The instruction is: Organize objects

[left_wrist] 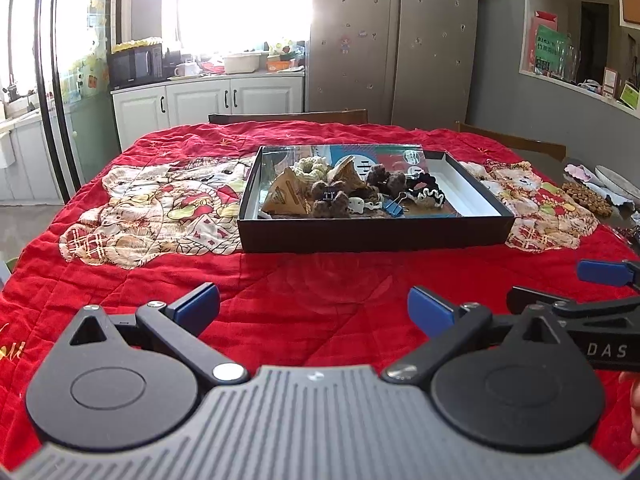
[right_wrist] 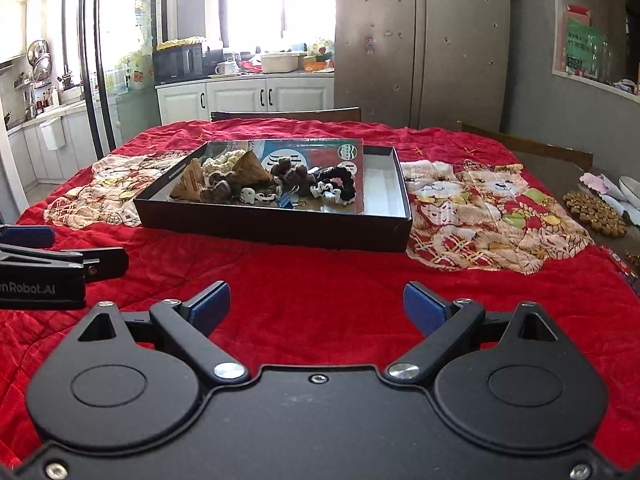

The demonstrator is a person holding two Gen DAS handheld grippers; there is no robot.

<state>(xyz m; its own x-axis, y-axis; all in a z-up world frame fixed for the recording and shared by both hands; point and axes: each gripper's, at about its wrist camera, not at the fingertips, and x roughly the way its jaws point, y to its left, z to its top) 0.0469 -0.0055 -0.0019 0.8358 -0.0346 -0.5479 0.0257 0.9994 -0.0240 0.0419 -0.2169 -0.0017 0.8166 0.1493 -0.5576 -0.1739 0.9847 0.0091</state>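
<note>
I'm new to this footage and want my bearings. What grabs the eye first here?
The bright red quilted cloth with cartoon cats covers the whole table. At its middle sits a shallow black box holding a heap of small things: crocheted pieces, a blue binder clip, a black scrunchie. Up close, the left gripper and right gripper hover above the cloth, jaws open and empty.

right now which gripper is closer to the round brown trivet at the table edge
Right. The right gripper hovers open over the red quilt, with the trivet ahead to its right. The left gripper, also open, sits further left, beyond the right one.
</note>
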